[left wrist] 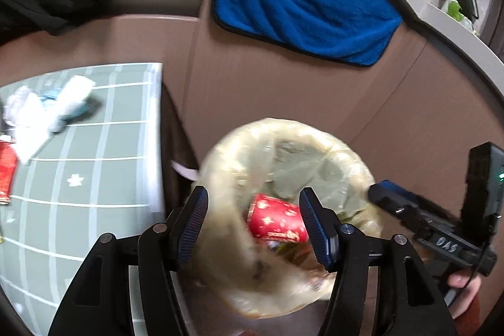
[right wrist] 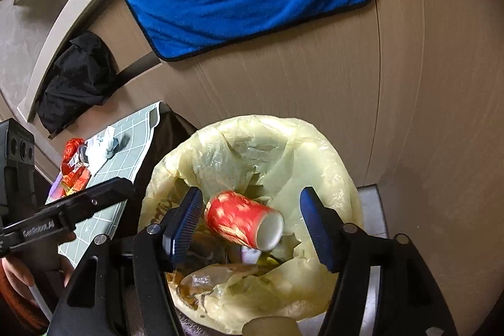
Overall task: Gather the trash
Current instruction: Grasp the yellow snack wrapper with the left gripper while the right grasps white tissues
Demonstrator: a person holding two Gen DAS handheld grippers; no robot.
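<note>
Both sets of jaws gaping wide, gripping nothing. Right gripper [right wrist: 249, 225] and left gripper [left wrist: 253, 229] angling down over yellow-lined round trash bin [right wrist: 315, 147]. Red patterned paper cup [right wrist: 233, 218] lying sideways inside bin.

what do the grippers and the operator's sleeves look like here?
Both the left gripper and right gripper are black plastic linkages with silver pivot pins and ribbed blue finger pads. White lettering marks each body, a black box with a green light tops the right one, and the sleeve is rust-red.
</note>
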